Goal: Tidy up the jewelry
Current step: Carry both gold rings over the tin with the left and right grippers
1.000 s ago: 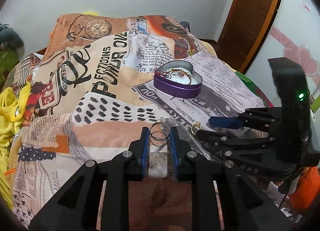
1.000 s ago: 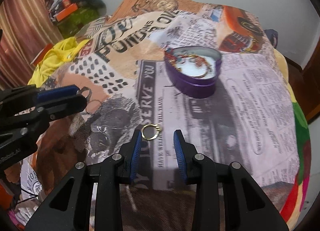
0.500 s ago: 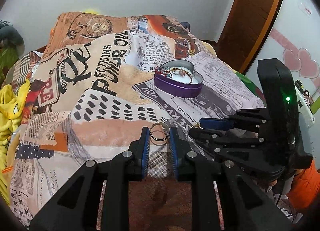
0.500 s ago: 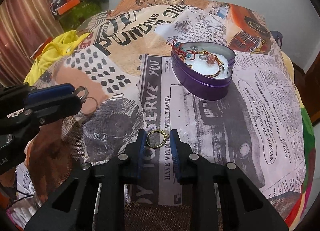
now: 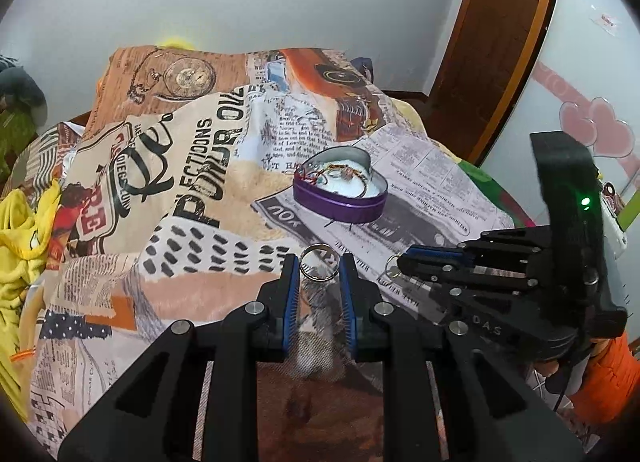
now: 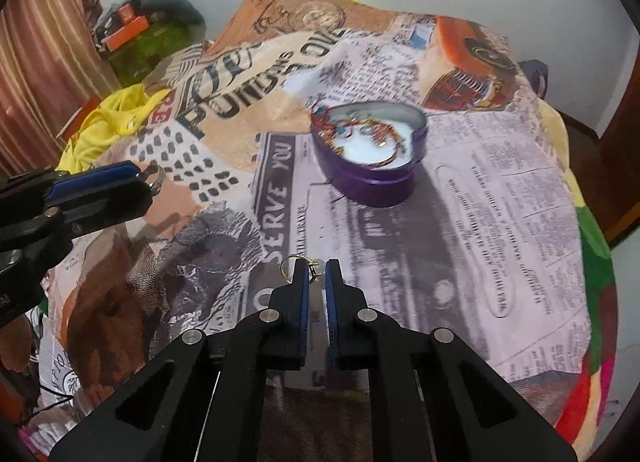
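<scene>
Where blanket point(image 6: 280, 190) reads "SERVE YOU", right tongs point(image 6: 316, 266) grip gold ring point(image 6: 289, 262).

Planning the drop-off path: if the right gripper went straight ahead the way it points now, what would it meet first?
Probably the printed bedspread. The right gripper, shut on the gold ring, aims slightly left of the purple heart-shaped tin; depth is unclear.

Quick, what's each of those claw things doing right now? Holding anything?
Left gripper: closed on a silver ring.
Right gripper: closed on a small gold ring.
</scene>
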Available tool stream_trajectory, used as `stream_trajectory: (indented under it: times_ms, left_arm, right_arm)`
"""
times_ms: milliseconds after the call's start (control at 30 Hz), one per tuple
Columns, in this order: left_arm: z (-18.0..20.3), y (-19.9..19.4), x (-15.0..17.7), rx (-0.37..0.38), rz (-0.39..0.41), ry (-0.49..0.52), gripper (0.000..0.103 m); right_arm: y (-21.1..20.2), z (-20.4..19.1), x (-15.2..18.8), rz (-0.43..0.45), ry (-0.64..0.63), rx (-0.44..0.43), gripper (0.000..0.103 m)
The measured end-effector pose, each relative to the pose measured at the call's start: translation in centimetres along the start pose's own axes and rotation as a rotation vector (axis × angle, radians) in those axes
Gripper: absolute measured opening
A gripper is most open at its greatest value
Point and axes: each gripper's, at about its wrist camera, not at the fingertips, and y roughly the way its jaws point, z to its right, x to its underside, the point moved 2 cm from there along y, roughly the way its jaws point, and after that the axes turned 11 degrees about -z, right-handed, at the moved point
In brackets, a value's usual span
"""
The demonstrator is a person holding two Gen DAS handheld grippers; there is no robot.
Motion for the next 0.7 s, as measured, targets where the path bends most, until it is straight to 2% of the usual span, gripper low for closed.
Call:
stream_trajectory:
  times_ms: [333,700]
  left_arm:
    - [1.2,0.7,-2.7,0.008,0.028,0.033,0.019]
    - [1.5,2.8,-6.4,0.017,0.046,0.067,0.019]
  right_arm:
    - [-2.5,2.1,-1.7,0.096,0.048,0.029,0.007]
    - [-3.1,4.0,-4.6,0.158,0.073,0.032,0.007]
